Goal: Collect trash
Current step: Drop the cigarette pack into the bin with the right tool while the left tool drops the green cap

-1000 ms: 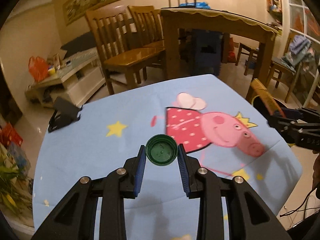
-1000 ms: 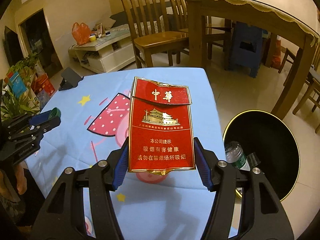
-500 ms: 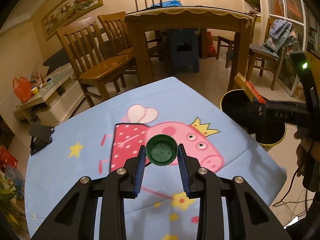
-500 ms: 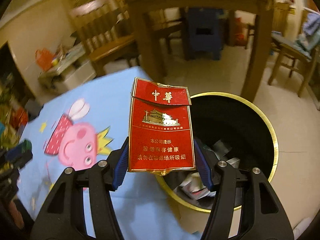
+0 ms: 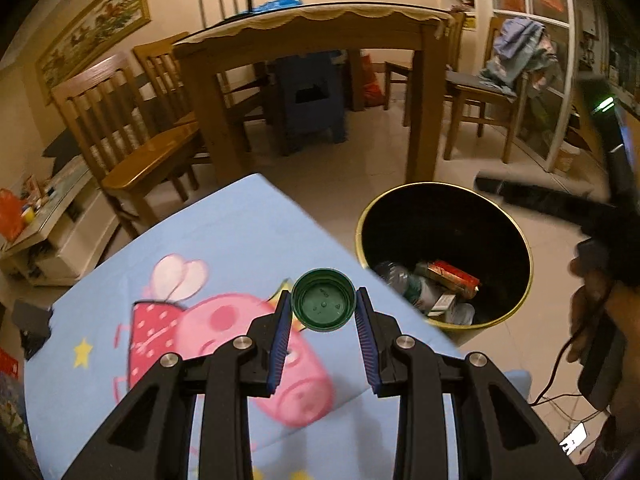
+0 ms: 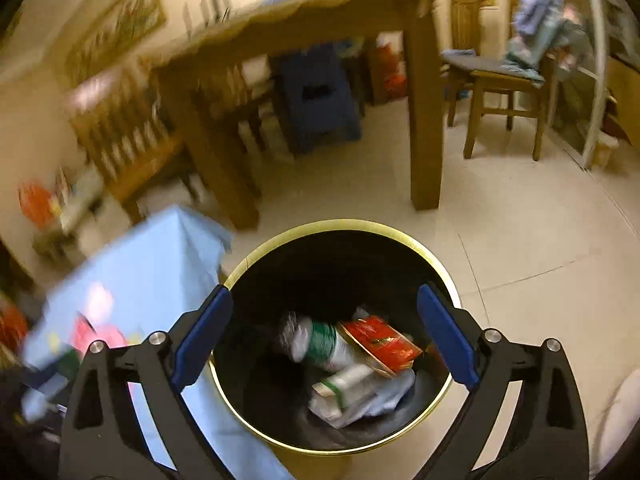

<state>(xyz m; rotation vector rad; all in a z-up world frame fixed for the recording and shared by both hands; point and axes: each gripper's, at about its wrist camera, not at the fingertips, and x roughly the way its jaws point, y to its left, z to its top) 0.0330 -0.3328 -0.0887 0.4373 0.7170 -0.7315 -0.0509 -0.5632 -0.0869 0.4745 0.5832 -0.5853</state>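
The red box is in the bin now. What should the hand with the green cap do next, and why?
Probably carry the green cap sideways over the bin before letting go. The left gripper holds it above the blue tablecloth, so dropping it now would likely miss. The right gripper is opening, with nothing between its pads.

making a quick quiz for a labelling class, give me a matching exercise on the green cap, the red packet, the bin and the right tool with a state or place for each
Column one:
1. green bottle cap
2. red cigarette packet
3. black bin
4. right tool

Column two:
A. gold rim, on the floor beside the blue-clothed table
B. gripped between the blue pads of the left tool
C. jaws opening, nothing between them, over the bin
D. lying on the other trash inside the bin

Pairs: 1-B, 2-D, 3-A, 4-C
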